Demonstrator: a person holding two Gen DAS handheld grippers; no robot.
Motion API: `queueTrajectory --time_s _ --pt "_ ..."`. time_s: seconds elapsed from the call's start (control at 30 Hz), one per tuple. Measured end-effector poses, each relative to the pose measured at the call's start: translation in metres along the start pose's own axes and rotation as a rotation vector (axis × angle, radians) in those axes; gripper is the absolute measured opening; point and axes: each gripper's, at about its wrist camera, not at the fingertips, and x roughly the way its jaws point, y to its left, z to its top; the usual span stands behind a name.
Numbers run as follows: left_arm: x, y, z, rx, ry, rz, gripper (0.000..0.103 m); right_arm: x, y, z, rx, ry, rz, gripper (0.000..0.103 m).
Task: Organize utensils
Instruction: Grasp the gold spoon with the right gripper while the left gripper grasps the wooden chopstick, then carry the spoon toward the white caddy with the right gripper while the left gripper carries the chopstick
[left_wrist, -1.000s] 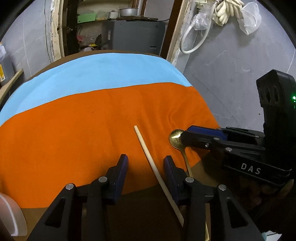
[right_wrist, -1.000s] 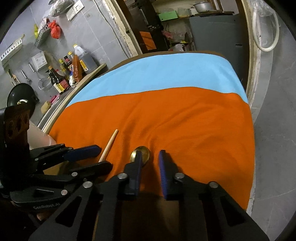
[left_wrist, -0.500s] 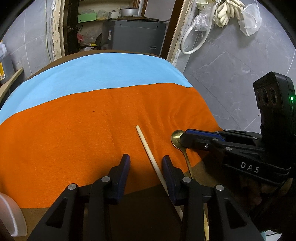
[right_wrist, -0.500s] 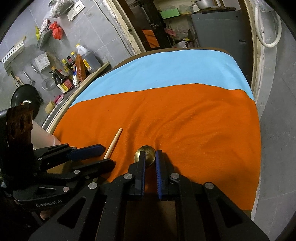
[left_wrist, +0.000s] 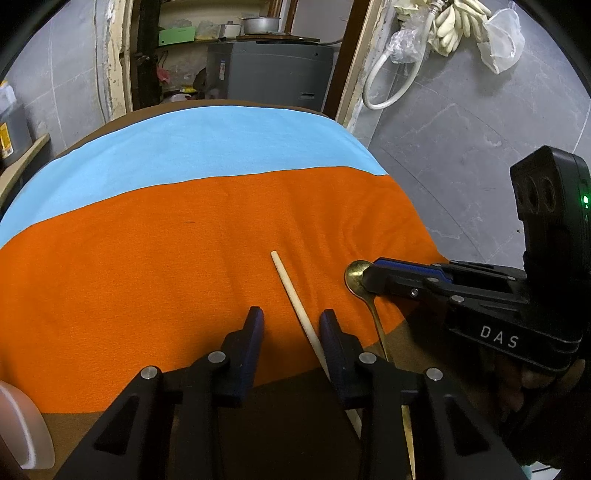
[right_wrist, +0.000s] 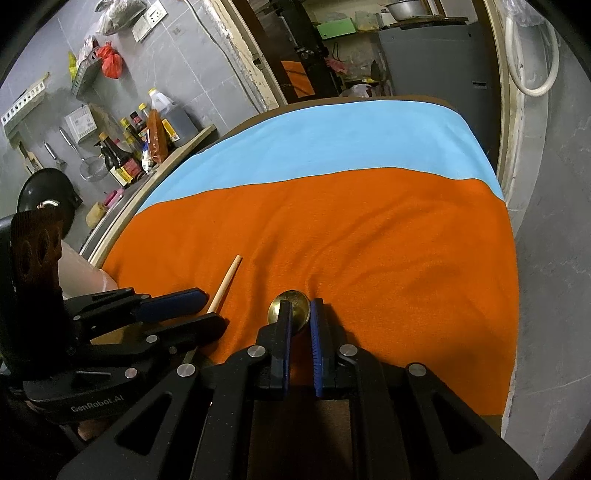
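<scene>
**Both sets of fingers closing in on the utensils**

Since a second ago, your left gripper (left_wrist: 291, 321) has been narrowing around the wooden chopstick (left_wrist: 295, 299), and your right gripper (right_wrist: 300, 321) has drawn in from a wide gap to a nearly shut one at the brass spoon (right_wrist: 289, 306).

The chopstick lies on the orange cloth (left_wrist: 147, 277), running between the left fingers close beside the right-hand one; they are still partly open and not yet pressing on it. The spoon lies just to the right of the chopstick, its bowl on the orange cloth, its handle trailing off onto the bare brown worktop (left_wrist: 288, 406). The right fingers sit almost closed around the neck of the spoon; whether they truly pinch it, I cannot tell.

The chopstick sits off-centre, so a closing finger could roll it aside. The thin spoon neck may slip or pivot when lifted.

Beyond the orange cloth lies a blue cloth (left_wrist: 203, 147), then grey tiled walls and a shelf of sauce bottles (right_wrist: 147, 144).
</scene>
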Motion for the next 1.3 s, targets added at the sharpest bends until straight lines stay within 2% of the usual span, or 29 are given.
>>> queueTrajectory --time_s 0.13,0.23,0.4,0.43,0.67,0.8,0.97,1.13,1.3 --pt "0.0 0.001 0.0 -0.006 0.005 -0.014 0.026 0.0 -0.003 0.001 0.034 0.005 -0.004 0.007" --pt "0.001 0.005 0.002 -0.02 0.025 -0.057 0.013 0.001 -0.003 -0.001 0.059 0.005 -0.016 0.006" --pt "0.0 0.012 0.003 -0.077 0.04 -0.103 0.01 -0.005 0.001 -0.004 0.089 -0.015 -0.024 0.003" --pt "-0.002 0.014 0.002 -0.095 0.038 -0.114 0.006 -0.008 0.003 -0.005 0.09 -0.026 -0.024 0.003" --pt "-0.032 0.017 -0.007 -0.105 -0.031 -0.102 0.005 -0.042 0.037 -0.006 0.036 -0.119 -0.054 0.002" --pt "-0.07 0.017 -0.01 -0.098 -0.143 -0.093 0.005 -0.064 0.06 -0.004 -0.006 -0.182 -0.083 0.002" --pt "-0.115 0.02 -0.012 -0.087 -0.278 -0.084 0.005 -0.095 0.101 -0.003 -0.07 -0.306 -0.156 0.002" --pt "-0.16 0.046 -0.012 -0.161 -0.41 -0.105 0.005 -0.126 0.146 0.008 -0.13 -0.432 -0.231 0.002" --pt "-0.208 0.083 -0.006 -0.24 -0.518 -0.122 0.005 -0.16 0.192 0.03 -0.169 -0.533 -0.251 0.002"
